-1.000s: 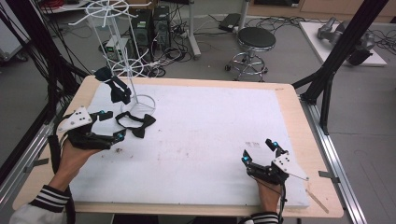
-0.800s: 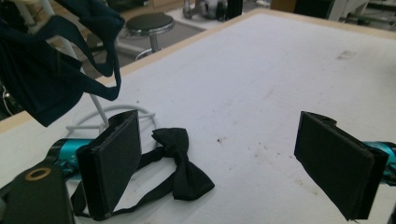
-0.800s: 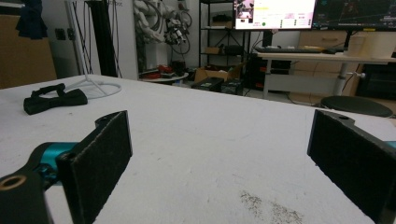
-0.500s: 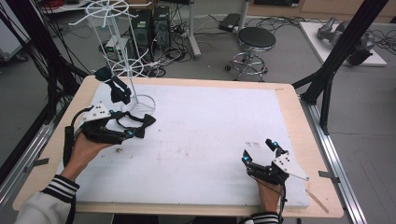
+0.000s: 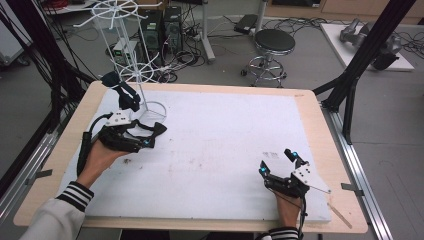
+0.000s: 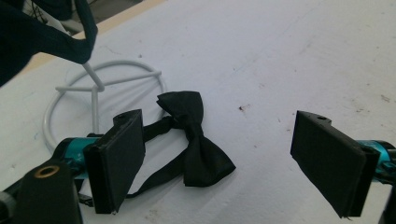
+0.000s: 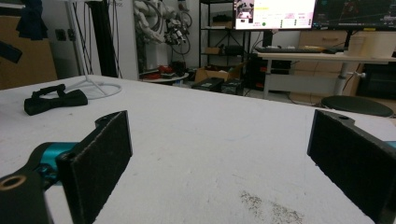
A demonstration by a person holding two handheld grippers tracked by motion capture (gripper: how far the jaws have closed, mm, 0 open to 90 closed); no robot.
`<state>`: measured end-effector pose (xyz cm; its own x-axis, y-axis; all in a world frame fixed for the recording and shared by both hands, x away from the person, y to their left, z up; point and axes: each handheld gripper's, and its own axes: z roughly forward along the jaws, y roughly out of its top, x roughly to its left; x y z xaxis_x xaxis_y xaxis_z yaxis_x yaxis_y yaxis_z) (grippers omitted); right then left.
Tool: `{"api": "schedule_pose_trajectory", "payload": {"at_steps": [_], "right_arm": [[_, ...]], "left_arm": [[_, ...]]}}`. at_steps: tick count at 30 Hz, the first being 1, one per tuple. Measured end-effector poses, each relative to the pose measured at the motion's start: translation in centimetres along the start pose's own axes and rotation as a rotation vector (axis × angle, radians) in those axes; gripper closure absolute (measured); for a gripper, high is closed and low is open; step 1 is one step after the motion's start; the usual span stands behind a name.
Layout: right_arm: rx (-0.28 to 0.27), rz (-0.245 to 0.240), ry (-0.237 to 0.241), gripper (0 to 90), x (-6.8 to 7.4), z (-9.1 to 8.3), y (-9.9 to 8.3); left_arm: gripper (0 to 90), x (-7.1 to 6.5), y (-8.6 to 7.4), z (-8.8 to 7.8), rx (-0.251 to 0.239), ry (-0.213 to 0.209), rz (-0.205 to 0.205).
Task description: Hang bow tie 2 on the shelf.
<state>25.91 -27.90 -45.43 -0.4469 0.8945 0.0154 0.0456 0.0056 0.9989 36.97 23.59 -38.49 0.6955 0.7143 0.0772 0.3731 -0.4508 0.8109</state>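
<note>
A black bow tie (image 6: pixel 196 140) with its strap lies flat on the white mat, just in front of the white wire stand's base ring (image 6: pixel 102 88). My left gripper (image 5: pixel 150 135) hovers over it. In the left gripper view the bow tie lies between the wide jaws of the left gripper (image 6: pixel 224 163), closer to the left one, and neither pad touches it. Those jaws have just been closing a little. My right gripper (image 5: pixel 277 161) rests open on the mat at the near right with nothing between its jaws, and its own view has the bow tie (image 7: pixel 56 100) far off.
The tall white wire stand (image 5: pixel 125 55) rises at the table's far left, and a dark bow tie (image 5: pixel 122 92) hangs on it. The white mat (image 5: pixel 225 135) covers the wooden table. A stool (image 5: pixel 274 42), cables and computers are on the floor beyond.
My left gripper has moved right and slightly down, from the table's left edge to the bow tie by the stand's base. The right gripper has stayed still.
</note>
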Motion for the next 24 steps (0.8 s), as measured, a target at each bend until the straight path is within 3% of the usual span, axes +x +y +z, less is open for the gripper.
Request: {"api": "schedule_pose_trajectory", "payload": {"at_steps": [20,24], "right_arm": [[-0.001,0.003,-0.001,5.8,0.0,0.0,0.0],[-0.005,-0.001,-0.002,5.8,-0.1,0.0,0.0]], "left_arm": [[23.7,0.5,0.0,3.8,0.168,0.038,-0.020],[26.1,0.6,0.2,4.3,0.179,0.047,-0.030]]}}
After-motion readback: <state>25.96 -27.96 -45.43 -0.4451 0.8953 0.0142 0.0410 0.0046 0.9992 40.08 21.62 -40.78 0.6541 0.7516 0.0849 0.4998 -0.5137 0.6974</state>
